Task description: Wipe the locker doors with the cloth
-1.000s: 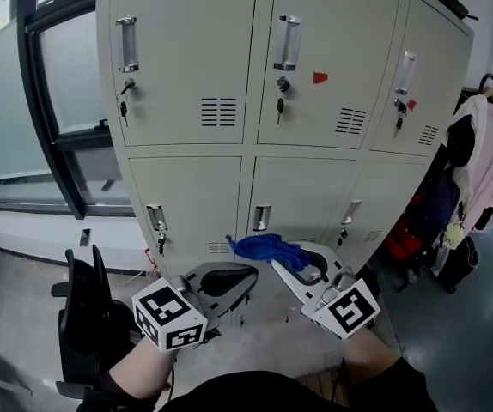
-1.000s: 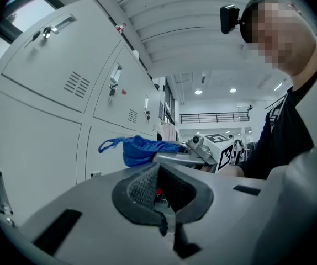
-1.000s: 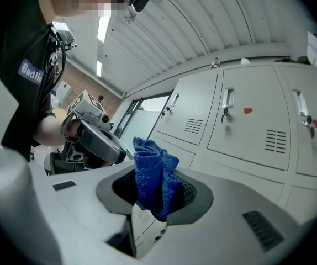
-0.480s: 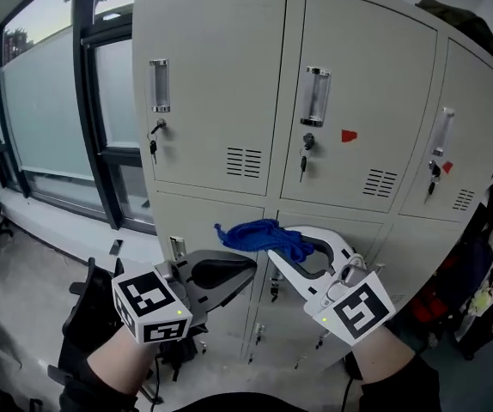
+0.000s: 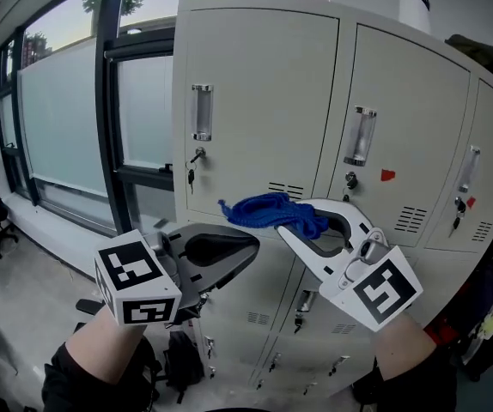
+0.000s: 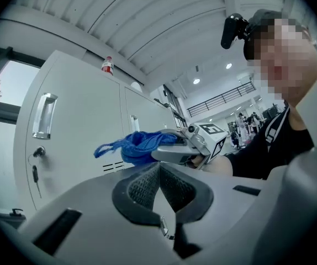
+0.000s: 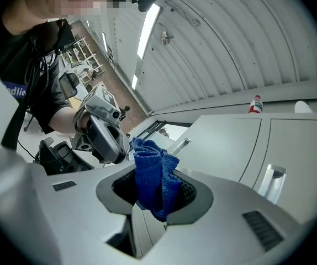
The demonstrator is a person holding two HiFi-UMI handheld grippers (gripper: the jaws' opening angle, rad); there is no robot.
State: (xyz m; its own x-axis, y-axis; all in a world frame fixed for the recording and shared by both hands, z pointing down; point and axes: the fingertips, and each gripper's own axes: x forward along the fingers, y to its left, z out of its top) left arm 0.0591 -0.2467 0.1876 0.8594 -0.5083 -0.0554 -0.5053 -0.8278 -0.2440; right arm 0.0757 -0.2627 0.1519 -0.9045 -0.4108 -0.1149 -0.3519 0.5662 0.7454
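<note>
Cloth (image 5: 268,213): bunched in my right claw (image 5: 307,223), jaws pinched tight on it, just short of the doors (image 5: 255,101).
Left claw (image 5: 245,254): jaws together, nothing in them.
Wiping: not begun, I judge.
Risk: the loose tail snags a key (image 5: 191,177) or handle (image 5: 201,112) and pulls free.

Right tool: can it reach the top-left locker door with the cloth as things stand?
Probably yes. The right tool, shut on the cloth, faces the top-left door with nothing between them. The left tool, shut and empty, sits lower, off to the side.
</note>
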